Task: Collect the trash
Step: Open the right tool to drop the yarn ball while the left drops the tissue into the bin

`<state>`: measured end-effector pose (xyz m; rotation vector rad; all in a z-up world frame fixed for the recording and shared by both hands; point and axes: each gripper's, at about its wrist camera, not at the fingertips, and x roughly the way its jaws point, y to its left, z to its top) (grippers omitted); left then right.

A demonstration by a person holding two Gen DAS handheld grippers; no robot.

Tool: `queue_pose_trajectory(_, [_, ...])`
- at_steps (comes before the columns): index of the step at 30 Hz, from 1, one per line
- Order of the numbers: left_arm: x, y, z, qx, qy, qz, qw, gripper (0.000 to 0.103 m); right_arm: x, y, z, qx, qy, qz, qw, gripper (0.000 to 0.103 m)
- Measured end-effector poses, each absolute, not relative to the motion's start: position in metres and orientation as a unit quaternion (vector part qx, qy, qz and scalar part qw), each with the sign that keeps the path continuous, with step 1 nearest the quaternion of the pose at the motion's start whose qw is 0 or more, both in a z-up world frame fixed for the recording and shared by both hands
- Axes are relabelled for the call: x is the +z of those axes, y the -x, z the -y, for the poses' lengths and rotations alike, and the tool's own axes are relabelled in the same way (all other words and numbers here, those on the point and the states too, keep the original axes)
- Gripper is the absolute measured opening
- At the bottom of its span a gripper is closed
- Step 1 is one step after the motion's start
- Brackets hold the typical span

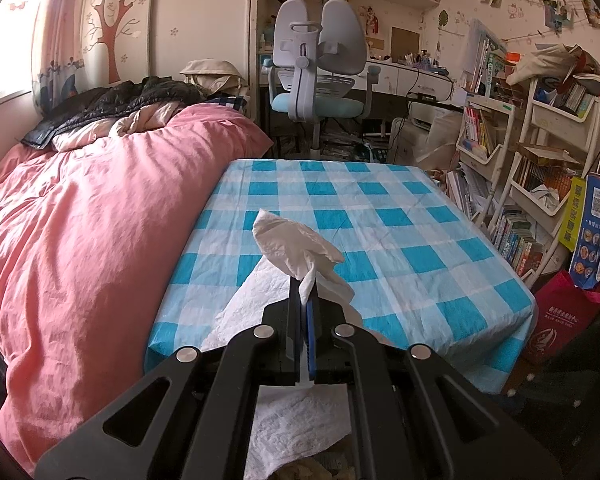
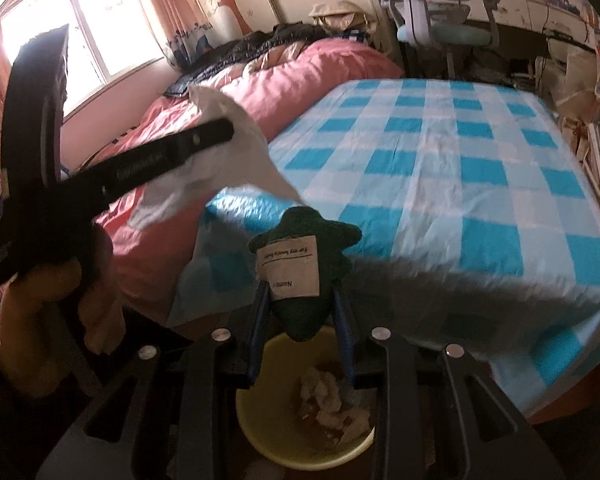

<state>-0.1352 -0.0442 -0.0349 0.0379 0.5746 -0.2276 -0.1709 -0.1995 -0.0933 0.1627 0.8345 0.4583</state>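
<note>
My left gripper (image 1: 305,292) is shut on a crumpled white tissue (image 1: 296,242) that hangs out above and below its jaws, held over the near edge of the blue checked table (image 1: 380,216). In the right wrist view the left gripper (image 2: 224,128) shows at left with the tissue (image 2: 236,152) draped from it. My right gripper (image 2: 300,296) is shut on a dark green felt piece with a paper label (image 2: 300,264). It holds this above a yellow bin (image 2: 260,432) that contains crumpled paper (image 2: 328,400).
A bed with a pink duvet (image 1: 80,220) lies left of the table. An office chair (image 1: 316,64) and desk stand beyond. Shelves of books (image 1: 540,168) and a red bag (image 1: 560,320) crowd the right side.
</note>
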Motion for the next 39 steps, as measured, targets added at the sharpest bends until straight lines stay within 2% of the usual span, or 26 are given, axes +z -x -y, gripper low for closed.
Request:
queue_pose_trajectory(19, [-0.045,0.153,0.041,-0.11,-0.022,-0.289,0.951,0.003,-0.116,0.176,0.188,0.222,-0.067,-0.454,0.86,0.034])
queue_pose_trajectory(28, [-0.054,0.162,0.044,-0.115,-0.025,-0.31,0.944,0.003,-0.114,0.178,0.195,0.197,-0.072,-0.451,0.868,0.05])
queue_pose_trajectory(32, [-0.063,0.167,0.046,-0.117,-0.02,-0.338,0.934,0.003,-0.106,0.178,0.207,0.16,-0.082,-0.429,0.886,0.067])
queue_pose_trajectory(36, [-0.078,0.175,0.05,-0.115,-0.023,-0.374,0.92,0.003,-0.094,0.179,0.226,0.12,-0.105,-0.395,0.905,0.075])
queue_pose_trajectory(39, [-0.087,0.181,0.053,-0.117,-0.026,-0.399,0.909,0.003,-0.085,0.181,0.236,0.1,-0.118,-0.37,0.916,0.077])
